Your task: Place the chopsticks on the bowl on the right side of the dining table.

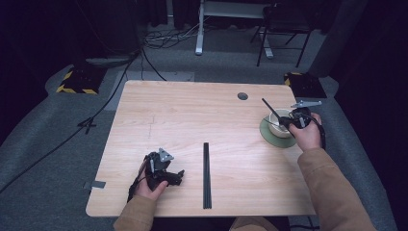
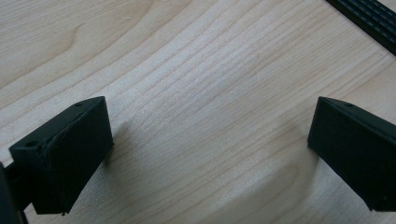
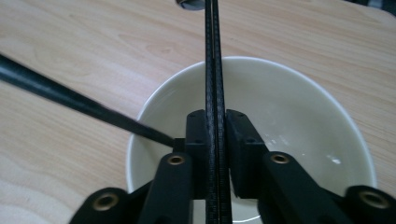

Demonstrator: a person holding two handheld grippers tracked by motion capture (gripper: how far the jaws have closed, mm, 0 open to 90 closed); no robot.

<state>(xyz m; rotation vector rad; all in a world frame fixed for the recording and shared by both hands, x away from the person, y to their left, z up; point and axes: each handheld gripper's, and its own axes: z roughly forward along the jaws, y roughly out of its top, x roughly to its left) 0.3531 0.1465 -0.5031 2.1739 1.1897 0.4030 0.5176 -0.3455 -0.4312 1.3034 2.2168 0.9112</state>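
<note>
Chopstick [image 3: 213, 70] clamped in rt hand-held gripper [image 3: 215, 140], above bowl [image 3: 299, 107]

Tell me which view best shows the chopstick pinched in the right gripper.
The right gripper view: the chopstick runs up between the shut fingers, over the bowl. The high view shows it as a thin, distant stick. The left gripper view shows bare table.
</note>
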